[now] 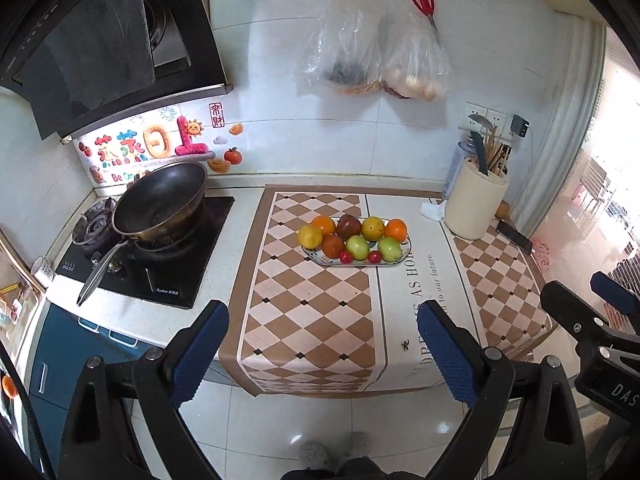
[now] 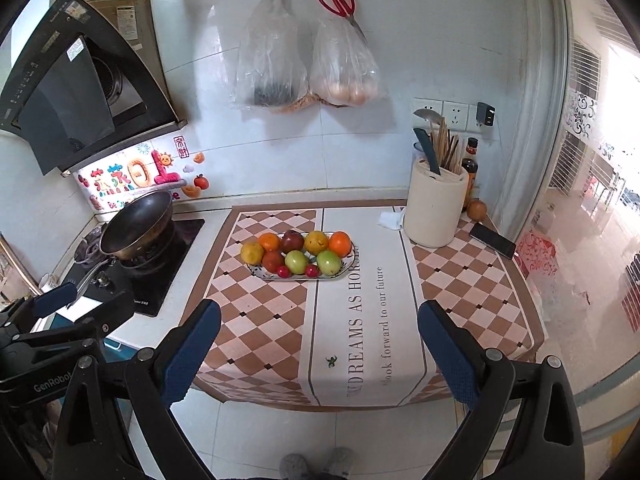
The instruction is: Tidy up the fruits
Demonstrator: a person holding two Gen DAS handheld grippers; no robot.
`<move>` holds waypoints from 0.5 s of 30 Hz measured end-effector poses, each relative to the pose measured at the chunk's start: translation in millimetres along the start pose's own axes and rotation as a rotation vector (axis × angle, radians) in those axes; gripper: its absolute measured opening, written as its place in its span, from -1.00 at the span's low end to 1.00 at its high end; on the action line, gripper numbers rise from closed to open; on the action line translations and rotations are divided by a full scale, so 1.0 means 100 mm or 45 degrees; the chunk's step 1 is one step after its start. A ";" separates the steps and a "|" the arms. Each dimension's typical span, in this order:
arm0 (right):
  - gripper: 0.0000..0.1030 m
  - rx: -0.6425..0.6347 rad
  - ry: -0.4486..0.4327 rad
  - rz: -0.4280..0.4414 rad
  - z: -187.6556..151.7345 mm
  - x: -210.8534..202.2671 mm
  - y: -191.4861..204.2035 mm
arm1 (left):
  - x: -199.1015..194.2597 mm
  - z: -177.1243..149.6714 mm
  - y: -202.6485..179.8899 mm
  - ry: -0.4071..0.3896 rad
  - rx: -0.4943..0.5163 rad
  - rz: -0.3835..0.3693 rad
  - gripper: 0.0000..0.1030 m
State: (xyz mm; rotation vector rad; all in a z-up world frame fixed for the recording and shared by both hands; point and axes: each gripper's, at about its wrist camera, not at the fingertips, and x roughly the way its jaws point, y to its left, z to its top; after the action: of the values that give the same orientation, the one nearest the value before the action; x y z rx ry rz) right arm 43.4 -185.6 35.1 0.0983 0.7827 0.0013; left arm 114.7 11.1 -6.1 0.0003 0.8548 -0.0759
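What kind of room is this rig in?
A home kitchen, most likely: a wok sits on a gas hob under a range hood, and a utensil holder stands on the counter near a plate of fruit.

An oval patterned plate (image 2: 256,271) heaped with oranges, green and red fruits (image 2: 298,254) sits on the checkered cloth-covered worktop (image 2: 460,280). The right gripper (image 2: 320,356) hovers with blue-padded fingers (image 2: 192,356) spread, near the front edge.

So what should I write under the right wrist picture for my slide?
Both tools, right and left, open and empty before a plate of fruits on the checkered mat.
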 end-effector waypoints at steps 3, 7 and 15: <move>0.96 0.003 0.008 0.005 -0.01 0.00 0.01 | -0.01 -0.02 0.01 0.005 -0.009 -0.001 0.88; 0.96 0.002 0.027 0.013 -0.01 0.08 0.00 | 0.00 -0.04 0.02 0.005 -0.018 0.009 0.88; 0.96 0.004 0.031 0.004 0.10 0.33 -0.03 | 0.16 0.04 0.06 0.011 -0.044 0.019 0.88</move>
State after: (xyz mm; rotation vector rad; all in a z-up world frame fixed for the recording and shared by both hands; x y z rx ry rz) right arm 73.3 -187.7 18.9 0.1023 0.8066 0.0040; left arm 128.3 15.7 -16.1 -0.0256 0.8643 -0.0469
